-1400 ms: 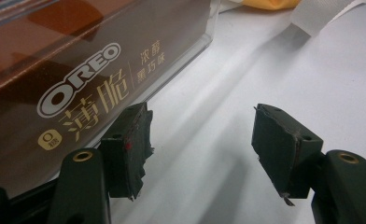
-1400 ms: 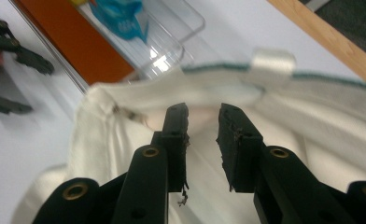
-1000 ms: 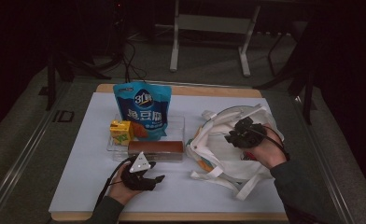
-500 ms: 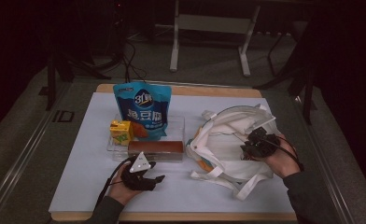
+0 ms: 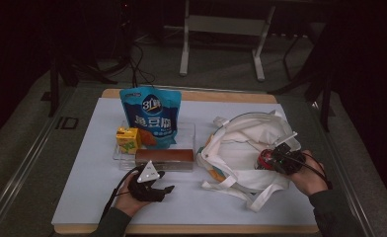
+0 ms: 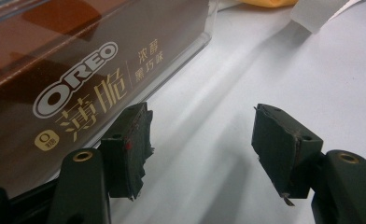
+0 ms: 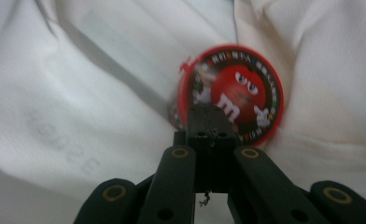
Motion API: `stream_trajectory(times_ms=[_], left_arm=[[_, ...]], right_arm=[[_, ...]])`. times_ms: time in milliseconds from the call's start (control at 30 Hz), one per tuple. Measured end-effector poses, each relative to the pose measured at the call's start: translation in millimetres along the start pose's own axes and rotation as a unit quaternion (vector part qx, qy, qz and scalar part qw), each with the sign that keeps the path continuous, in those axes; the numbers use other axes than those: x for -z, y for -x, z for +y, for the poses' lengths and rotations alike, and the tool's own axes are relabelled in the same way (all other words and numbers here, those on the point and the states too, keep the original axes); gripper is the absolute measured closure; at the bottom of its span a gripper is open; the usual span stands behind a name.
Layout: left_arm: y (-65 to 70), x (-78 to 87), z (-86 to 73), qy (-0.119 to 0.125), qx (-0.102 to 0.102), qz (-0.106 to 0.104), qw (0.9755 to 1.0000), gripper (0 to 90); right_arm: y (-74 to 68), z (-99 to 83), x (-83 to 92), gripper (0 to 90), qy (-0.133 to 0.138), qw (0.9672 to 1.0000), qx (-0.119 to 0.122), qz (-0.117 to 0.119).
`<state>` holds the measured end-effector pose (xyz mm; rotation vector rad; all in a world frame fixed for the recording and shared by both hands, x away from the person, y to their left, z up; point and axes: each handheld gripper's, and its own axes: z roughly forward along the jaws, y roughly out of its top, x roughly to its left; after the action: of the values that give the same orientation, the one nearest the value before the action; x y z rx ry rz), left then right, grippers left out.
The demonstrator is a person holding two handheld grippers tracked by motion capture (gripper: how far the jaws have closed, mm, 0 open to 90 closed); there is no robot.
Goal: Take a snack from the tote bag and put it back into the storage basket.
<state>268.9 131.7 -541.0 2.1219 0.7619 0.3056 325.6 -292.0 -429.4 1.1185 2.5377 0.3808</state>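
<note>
Round red-lidded M&M's tub (image 7: 230, 93), on its side, on white cloth bag (image 5: 241, 143).

one bag (image 5: 246, 148), four snacks

A blue snack pouch (image 5: 151, 116) stands upper left of centre on the white mat (image 5: 83, 187). Just below-left sits a yellow juice carton (image 5: 127, 138), inside a clear tray (image 5: 191, 129).

Dark lab: table (image 5: 83, 197), floor cables (image 5: 137, 64), metal stand (image 5: 221, 24).
</note>
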Motion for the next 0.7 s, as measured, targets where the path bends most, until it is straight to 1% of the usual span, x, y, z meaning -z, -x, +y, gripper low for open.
stream_trajectory(times_ms=[133,300,400,533,600,700], left_arm=[[0.0,0.0,0.0,0.000,0.000,0.000,1.0000,37.2],[0.1,-0.1,0.0,0.000,0.001,-0.001,1.0000,37.2],[0.0,-0.2,0.0,0.000,0.001,0.000,1.0000,37.2],[0.1,-0.1,0.0,0.000,0.000,0.000,1.0000,37.2],[0.0,-0.1,0.0,0.000,0.001,0.000,1.0000,37.2],[-0.1,-0.2,0.1,-0.001,0.001,-0.001,1.0000,37.2]], right_arm=[[1.6,-6.7,-2.2,90.0,-0.017,0.9997,0.001,-0.016],[3.8,-13.8,-2.3,90.0,-0.024,0.9995,-0.001,-0.020],[4.8,-15.8,-2.4,90.0,-0.024,0.9995,-0.004,-0.018],[3.7,-15.6,-2.2,90.0,-0.029,0.9994,-0.002,-0.020],[2.5,-16.5,-2.6,90.0,-0.032,0.9993,0.003,-0.022],[2.1,-17.8,-4.1,90.0,-0.033,0.9992,0.002,-0.022]])
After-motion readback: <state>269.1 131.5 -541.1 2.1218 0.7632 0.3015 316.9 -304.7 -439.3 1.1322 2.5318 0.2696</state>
